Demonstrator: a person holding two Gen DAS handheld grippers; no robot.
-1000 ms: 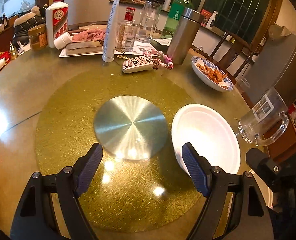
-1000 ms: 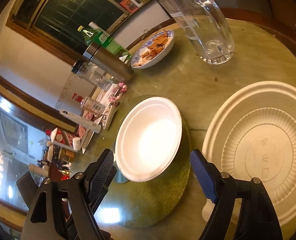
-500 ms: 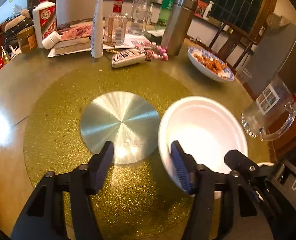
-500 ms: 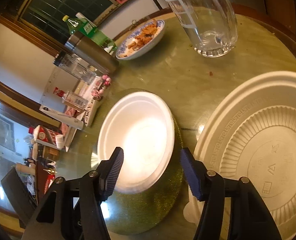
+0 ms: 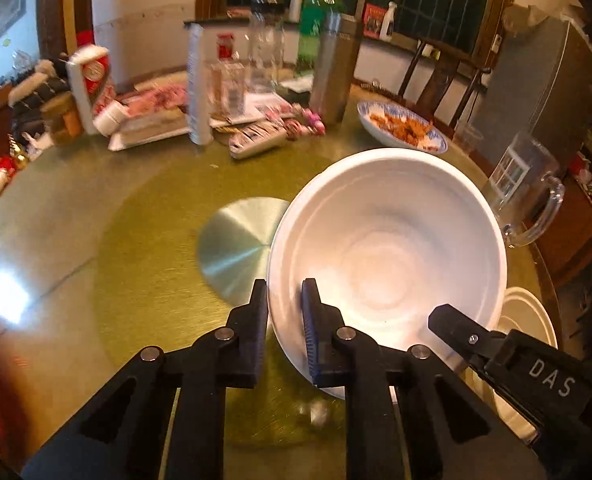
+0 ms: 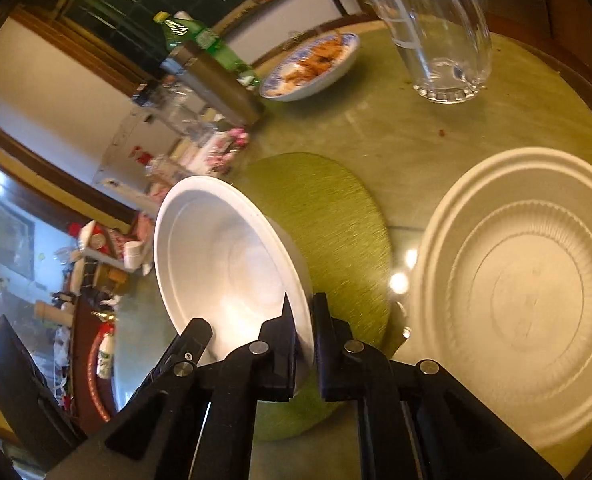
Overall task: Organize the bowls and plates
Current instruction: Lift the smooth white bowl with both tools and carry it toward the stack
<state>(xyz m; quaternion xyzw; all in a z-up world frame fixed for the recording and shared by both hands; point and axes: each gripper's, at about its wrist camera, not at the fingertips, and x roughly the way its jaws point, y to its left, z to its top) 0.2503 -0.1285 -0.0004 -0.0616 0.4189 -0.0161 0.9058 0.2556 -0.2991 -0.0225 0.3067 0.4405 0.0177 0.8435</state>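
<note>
A white foam bowl point(image 5: 392, 256) is tilted up off the green turntable point(image 5: 152, 264). My left gripper point(image 5: 284, 300) is shut on its near rim, one finger inside and one outside. My right gripper point(image 6: 303, 312) is shut on the rim of the same bowl point(image 6: 224, 256), at its other side. A large white disposable plate point(image 6: 528, 296) lies flat on the table to the right of the bowl; its edge shows in the left wrist view point(image 5: 532, 320).
A glass mug point(image 5: 524, 192) stands right of the bowl. A blue-patterned dish of food point(image 5: 400, 128) sits behind it. Bottles, a steel flask point(image 5: 336, 64), jars and a remote point(image 5: 256, 144) crowd the far side. A metal disc point(image 5: 236, 256) marks the turntable's centre.
Both grippers have closed from wide open onto the bowl's rim. The bowl has been tilted and lifted off the turntable.
</note>
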